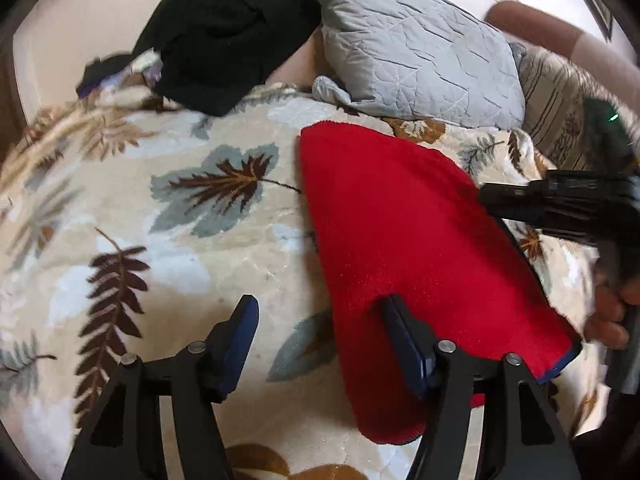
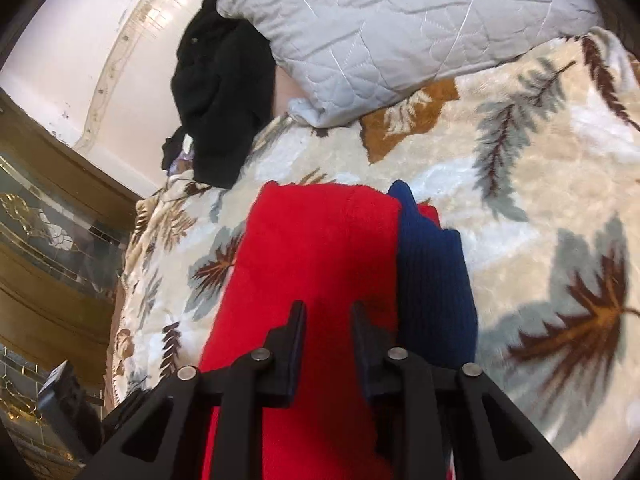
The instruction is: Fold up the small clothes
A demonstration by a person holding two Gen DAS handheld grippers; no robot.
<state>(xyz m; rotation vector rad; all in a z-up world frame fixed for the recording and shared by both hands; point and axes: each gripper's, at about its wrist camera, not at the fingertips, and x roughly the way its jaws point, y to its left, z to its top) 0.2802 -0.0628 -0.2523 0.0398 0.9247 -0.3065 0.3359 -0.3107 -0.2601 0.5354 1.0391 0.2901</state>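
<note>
Both grippers, left (image 1: 320,344) and right (image 2: 328,344), spread over red garment (image 1: 400,240); grey pillow (image 1: 420,64), black clothes (image 1: 228,28) behind

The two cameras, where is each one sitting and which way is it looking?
Left wrist view: sits on the left hand-held gripper, looking down its open fingers at the red garment on the leaf-patterned blanket; the right hand-held gripper and the person's hand show.
Right wrist view: sits on the right hand-held gripper, looking along its parted fingers over the red garment and its navy blue part.
Both share the red garment, blanket, grey quilted pillow and black clothing.
</note>
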